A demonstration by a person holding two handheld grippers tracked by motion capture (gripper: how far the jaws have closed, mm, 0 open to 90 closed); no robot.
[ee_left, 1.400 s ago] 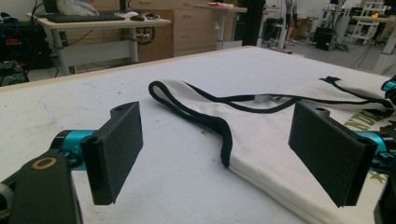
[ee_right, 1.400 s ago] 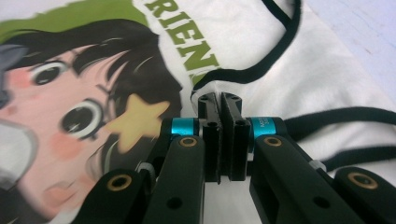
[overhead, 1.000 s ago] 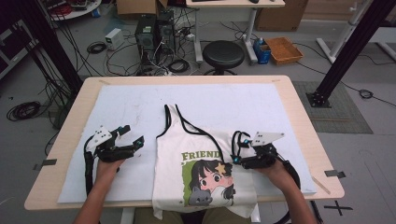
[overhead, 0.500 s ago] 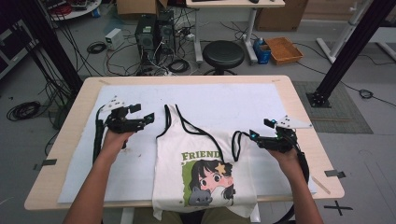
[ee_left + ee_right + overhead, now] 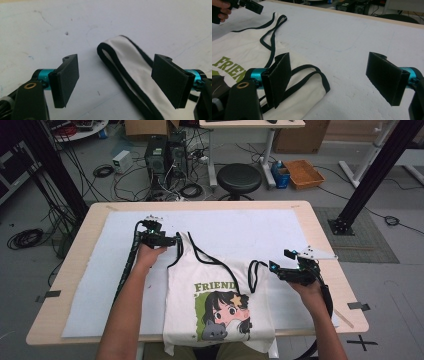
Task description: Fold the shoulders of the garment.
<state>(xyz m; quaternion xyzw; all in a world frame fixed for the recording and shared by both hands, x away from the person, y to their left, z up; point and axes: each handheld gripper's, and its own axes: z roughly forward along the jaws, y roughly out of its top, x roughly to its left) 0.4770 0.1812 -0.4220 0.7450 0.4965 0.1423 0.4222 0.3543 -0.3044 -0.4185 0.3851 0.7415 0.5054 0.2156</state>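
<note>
A white tank top (image 5: 220, 295) with black trim, a green "FRIEND" print and a cartoon girl lies flat on the white sheet. Its hem hangs over the near table edge. My left gripper (image 5: 172, 240) is open at the left strap (image 5: 186, 240). In the left gripper view the strap's looped end (image 5: 125, 57) lies on the sheet between the open jaws of that gripper (image 5: 116, 72), touching neither. My right gripper (image 5: 280, 268) is open beside the right strap (image 5: 255, 270). In the right gripper view that strap (image 5: 312, 75) sits by the left jaw of the gripper (image 5: 332, 75).
The white sheet (image 5: 280, 230) covers most of the wooden table (image 5: 330, 250), with bare sheet behind and to both sides of the top. Beyond the far edge stand a black stool (image 5: 240, 177), computer towers (image 5: 165, 155) and floor cables. Tape marks (image 5: 357, 305) sit at the side edges.
My left gripper has moved away from me and to the right, up to the left strap. My right gripper shifted slightly outward to the right strap. Both stayed open.
</note>
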